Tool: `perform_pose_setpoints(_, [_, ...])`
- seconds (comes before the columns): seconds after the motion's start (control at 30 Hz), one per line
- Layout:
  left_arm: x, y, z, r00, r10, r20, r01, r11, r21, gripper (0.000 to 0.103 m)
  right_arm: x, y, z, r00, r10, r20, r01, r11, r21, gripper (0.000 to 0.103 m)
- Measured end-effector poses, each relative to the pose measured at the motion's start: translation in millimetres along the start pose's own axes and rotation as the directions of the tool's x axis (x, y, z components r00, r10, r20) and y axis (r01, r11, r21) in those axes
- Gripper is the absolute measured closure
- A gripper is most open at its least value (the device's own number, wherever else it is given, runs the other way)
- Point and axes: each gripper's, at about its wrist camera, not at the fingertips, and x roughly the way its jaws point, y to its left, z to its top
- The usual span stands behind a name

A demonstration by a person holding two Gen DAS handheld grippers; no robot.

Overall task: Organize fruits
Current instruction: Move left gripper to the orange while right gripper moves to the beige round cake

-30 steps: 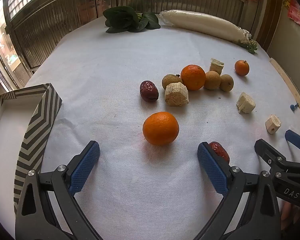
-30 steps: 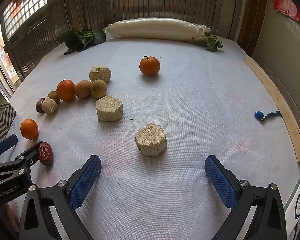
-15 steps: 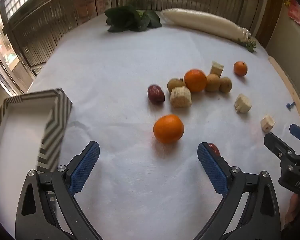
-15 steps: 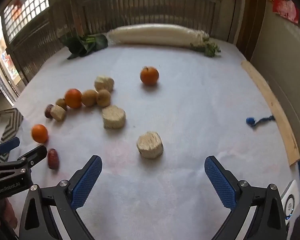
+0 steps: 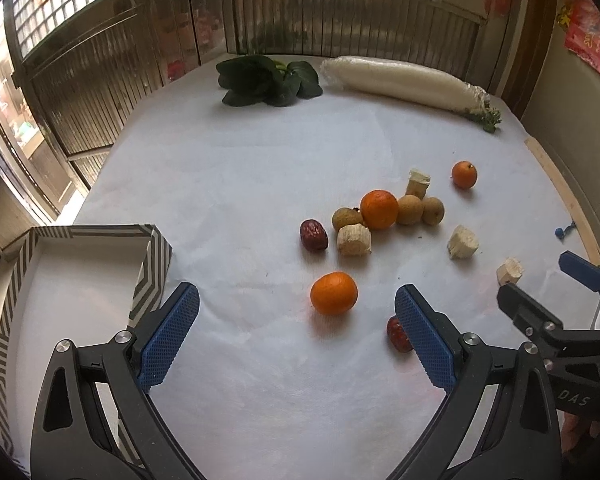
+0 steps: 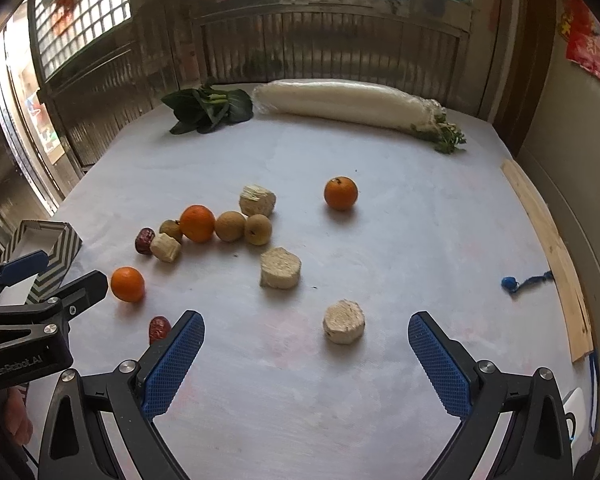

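both grippers wide open and empty, nothing held. left gripper (image 5: 296, 324) hovers over the white cloth (image 5: 240, 168) with the nearest orange (image 5: 333, 293) lying just ahead between its fingers, a red date (image 5: 396, 334) half hidden behind the right-hand pad. right gripper (image 6: 306, 354) hangs above a pale cut chunk (image 6: 343, 321), a second chunk (image 6: 280, 268) further on. main fruit cluster mid-table: big orange (image 5: 379, 209), three brown longan-like fruits touching it in a row, another date (image 5: 313, 234), a chunk (image 5: 353, 240) touching the cluster. small orange (image 6: 341, 193) sits apart toward the back. striped box (image 5: 148, 264) is at the left table edge, empty as far as visible, likely the drop target. greens (image 5: 268, 80) and wrapped white radish (image 5: 396, 80) at the far edge, not fruit. risks, as a guess: orange is round and smooth, an off-centre close would squirt it sideways or roll it into the date or toward the cluster; the date tucked next to the pad could get pinched or knocked along with it. the two grippers are near each other on that side, could clash if both go in. box wall nearest the left finger looks thin, a low carry could clip it and shove the box off the edge. pale chunks may not be fruit at all, sorting mistake possible.
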Motion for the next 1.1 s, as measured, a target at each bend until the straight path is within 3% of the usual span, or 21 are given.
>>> perform_pose_setpoints(0.37, [3,9,1,0.999,-0.052,-0.012,0.052,0.999,-0.007,0.004,8,2,2,1.000,0.026,-0.014,-0.026,1.000,-0.016,0.007])
perform_pose_setpoints(0.5, [9,11,0,0.995,-0.093,-0.043,0.093,0.996,-0.004,0.004,13,2,4,0.998,0.055,-0.029,-0.055,0.998,-0.018,0.013])
perform_pose_setpoints(1.1, [27,5,4,0.994,-0.070,-0.083,0.071,0.997,0.007,0.004,29,1,13,0.993,0.103,-0.054,-0.104,0.994,-0.022,0.020])
